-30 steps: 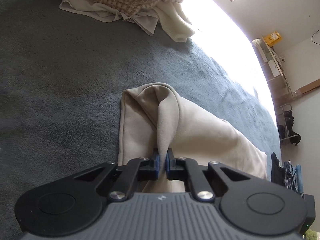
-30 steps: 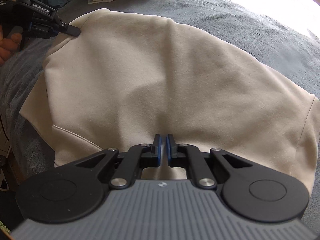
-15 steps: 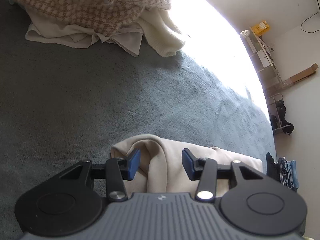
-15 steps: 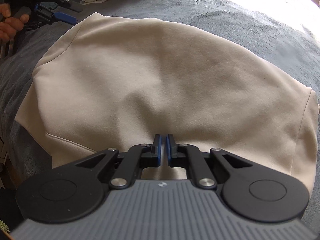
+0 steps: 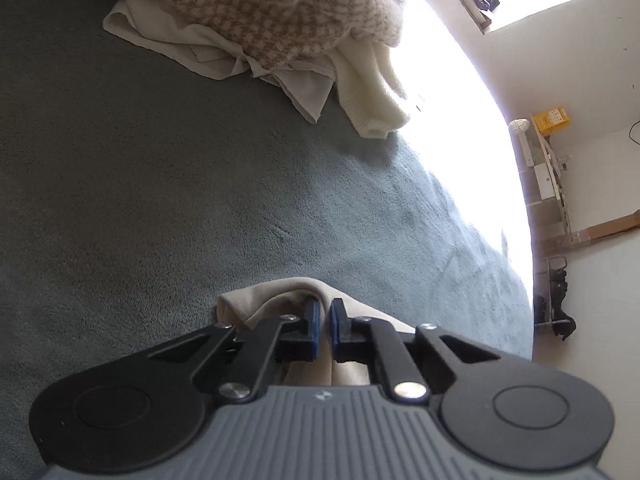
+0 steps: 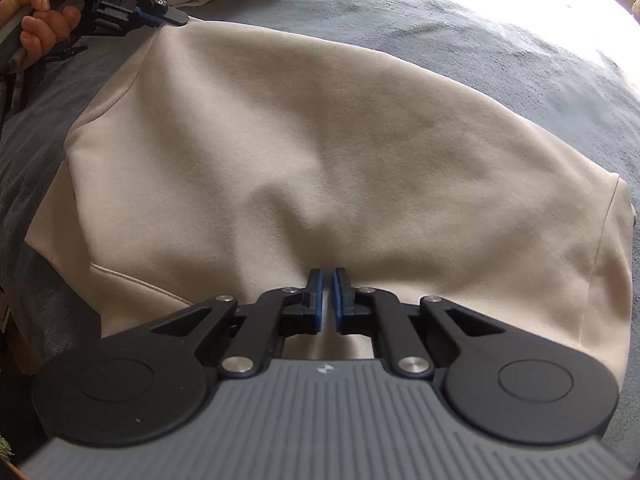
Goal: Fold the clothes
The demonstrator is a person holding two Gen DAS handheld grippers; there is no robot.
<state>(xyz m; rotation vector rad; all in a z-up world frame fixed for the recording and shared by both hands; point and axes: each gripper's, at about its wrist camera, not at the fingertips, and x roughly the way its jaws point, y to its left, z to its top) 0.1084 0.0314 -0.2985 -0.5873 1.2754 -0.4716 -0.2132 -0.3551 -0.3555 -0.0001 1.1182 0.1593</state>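
- Lying spread across the grey-blue blanket (image 6: 500, 52): the beige garment (image 6: 320, 140), flat but for a soft ridge near the middle.
- Clamping again on a fresh pinch at the garment's far corner: left gripper (image 5: 322, 320), after letting go and re-biting closer to the edge than a second ago.
- Pinching the near edge, jaws together on cloth, unmoved: right gripper (image 6: 327, 294).
- Waiting beyond, unfolded: the heap of other clothes (image 5: 280, 20).
- Probably meaning: both edges secured, ready for lifting the far corner over into a fold.
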